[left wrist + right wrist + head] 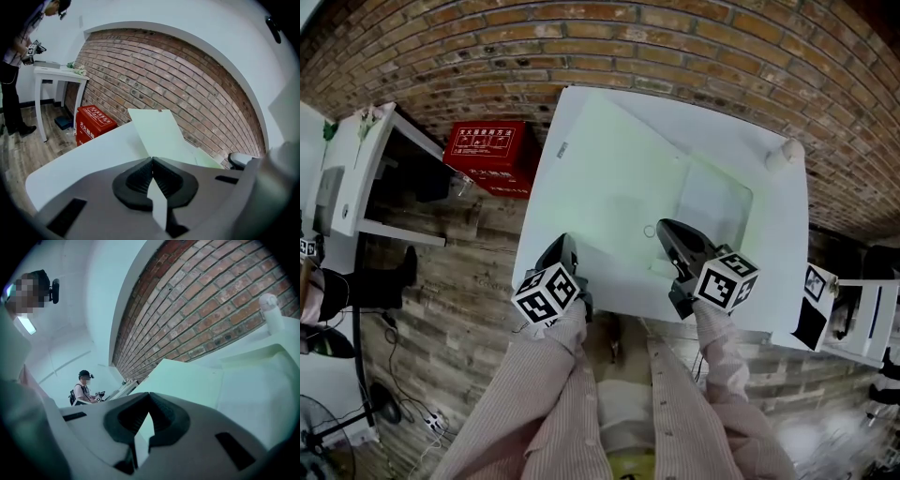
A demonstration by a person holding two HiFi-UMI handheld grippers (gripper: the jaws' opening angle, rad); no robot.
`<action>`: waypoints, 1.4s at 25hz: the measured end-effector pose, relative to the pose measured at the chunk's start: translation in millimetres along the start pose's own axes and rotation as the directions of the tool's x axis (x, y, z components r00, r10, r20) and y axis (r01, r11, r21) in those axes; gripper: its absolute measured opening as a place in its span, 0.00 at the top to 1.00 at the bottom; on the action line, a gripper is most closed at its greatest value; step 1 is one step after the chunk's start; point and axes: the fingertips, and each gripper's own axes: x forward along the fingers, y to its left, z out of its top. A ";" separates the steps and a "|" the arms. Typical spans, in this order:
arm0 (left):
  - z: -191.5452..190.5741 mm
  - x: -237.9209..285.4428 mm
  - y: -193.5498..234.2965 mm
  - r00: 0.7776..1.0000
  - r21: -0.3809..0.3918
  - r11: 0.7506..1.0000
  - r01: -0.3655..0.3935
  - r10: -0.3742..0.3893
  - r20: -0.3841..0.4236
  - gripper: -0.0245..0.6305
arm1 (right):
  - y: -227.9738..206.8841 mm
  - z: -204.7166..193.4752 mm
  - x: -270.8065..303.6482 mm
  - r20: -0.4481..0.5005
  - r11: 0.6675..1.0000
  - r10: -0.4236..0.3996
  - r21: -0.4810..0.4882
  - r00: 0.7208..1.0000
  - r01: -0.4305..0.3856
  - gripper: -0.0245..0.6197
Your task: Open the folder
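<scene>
Green folder open, pale sheet inside

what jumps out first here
The pale green folder cover stands out first: it is tilted up off the white table, with one edge pinched in the shut left gripper. Next comes the bright red box on the floor left of the table, against the brick wall.
</scene>
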 end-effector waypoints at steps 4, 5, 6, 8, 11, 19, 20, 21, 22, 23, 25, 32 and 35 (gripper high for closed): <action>-3.4 3.6 7.7 1.000 -0.025 0.999 -0.022 0.022 -0.012 0.97 | -2.6 -1.4 1.6 -0.005 1.000 -0.002 0.002 1.000 0.002 0.95; -3.9 4.4 9.3 1.000 -0.028 0.999 -0.027 0.027 -0.015 0.97 | -3.4 -1.7 1.7 -0.006 1.000 -0.004 0.002 1.000 0.004 0.95; -4.4 5.3 10.6 0.999 -0.031 0.999 -0.032 0.031 -0.018 0.97 | -4.2 -1.8 1.7 -0.007 1.000 -0.006 0.003 1.000 0.006 0.95; -5.7 7.4 12.7 0.999 -0.037 0.998 -0.041 0.040 -0.024 0.97 | -5.5 -1.5 1.5 -0.006 1.000 -0.008 0.005 1.000 0.008 0.95; -9.3 9.8 15.0 0.998 -0.047 0.997 -0.055 0.053 -0.035 0.97 | -6.4 -1.7 1.2 -0.007 1.000 -0.006 0.005 1.000 0.006 0.95; -12.3 14.4 20.7 0.996 -0.056 0.996 -0.074 0.071 -0.057 0.97 | -2.6 -3.5 6.1 -0.030 1.000 0.000 -0.027 1.000 -0.001 0.95; -12.2 14.6 21.0 0.995 -0.055 0.995 -0.078 0.074 -0.060 0.97 | -1.9 -4.0 6.9 -0.033 0.999 0.000 -0.032 0.999 -0.001 0.95; -11.9 14.5 21.6 0.995 -0.054 0.995 -0.083 0.079 -0.064 0.97 | -1.3 -4.2 7.7 -0.035 0.999 0.000 -0.038 0.999 -0.002 0.95; -11.5 14.2 22.3 0.994 -0.053 0.995 -0.089 0.085 -0.067 0.97 | -0.7 -4.3 8.4 -0.036 0.999 0.001 -0.041 0.999 -0.003 0.95; -11.2 13.9 23.0 0.994 -0.053 0.994 -0.093 0.090 -0.070 0.97 | -0.1 -4.1 9.1 -0.036 0.999 0.003 -0.042 0.999 -0.004 0.95; -10.5 13.8 23.6 0.993 -0.053 0.994 -0.096 0.093 -0.070 0.97 | 0.6 -3.4 10.2 -0.035 0.999 0.006 -0.042 0.999 -0.008 0.95; -7.0 13.6 16.2 0.998 -0.007 0.999 -0.052 0.052 -0.044 0.96 | 0.8 -1.4 8.3 -0.031 0.999 0.010 -0.039 0.999 -0.011 0.95; -1.5 10.2 9.0 0.999 0.017 0.999 -0.030 0.030 -0.022 0.96 | 2.5 -1.4 6.7 -0.028 0.999 0.014 -0.040 1.000 -0.016 0.95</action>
